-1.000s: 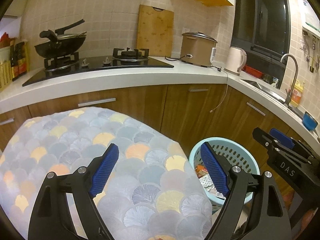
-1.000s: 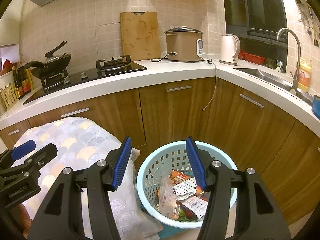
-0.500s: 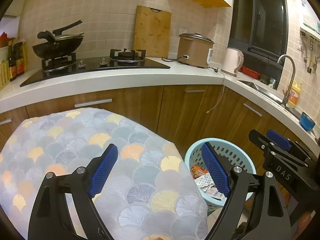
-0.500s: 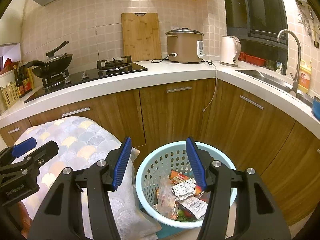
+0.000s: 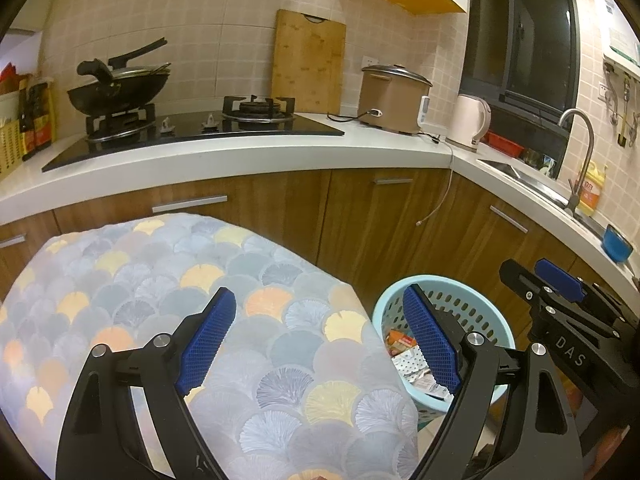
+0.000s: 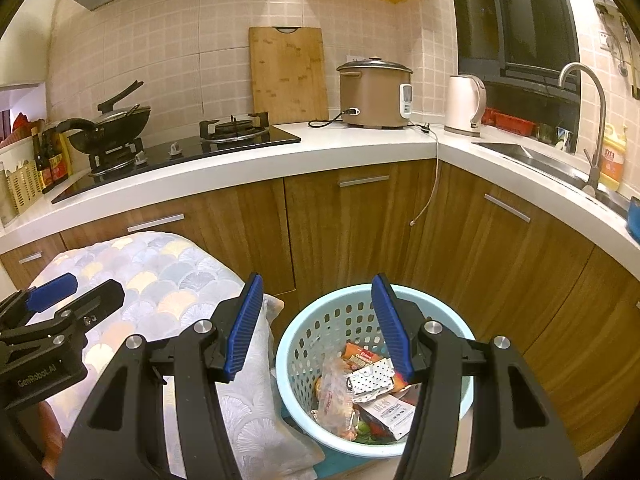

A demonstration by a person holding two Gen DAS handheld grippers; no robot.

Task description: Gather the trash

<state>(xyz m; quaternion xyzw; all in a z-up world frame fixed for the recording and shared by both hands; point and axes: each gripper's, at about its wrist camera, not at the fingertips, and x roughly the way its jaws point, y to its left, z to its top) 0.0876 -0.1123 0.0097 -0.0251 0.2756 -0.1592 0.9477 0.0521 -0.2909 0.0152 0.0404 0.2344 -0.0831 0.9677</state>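
Both grippers' fingers stood wide apart and empty: the right gripper (image 6: 316, 328) hung above the basket (image 6: 296, 344) on the floor, the left gripper (image 5: 320, 340) over the patterned cushion (image 5: 160, 264) beside it. The trash (image 6: 360, 392) inside, crumpled foil, wrappers and cartons, was probably light, soft and slippery; a pinch on a folded edge would suit.

The basket (image 6: 304, 344) at 6 o'clock in the right wrist view is pale blue perforated plastic holding crinkled glossy wrappers (image 6: 334, 394) and a foil-like dotted packet (image 6: 370, 376). The cloth (image 5: 160, 272) at 9 o'clock in the left wrist view looks soft, matt and printed with scales. The cabinet fronts (image 6: 352, 232) are smooth grained wood with brushed metal handles (image 6: 363, 181). The hob (image 5: 192, 136) is glossy black glass, and the cutting board (image 6: 288, 72) is matt bamboo.
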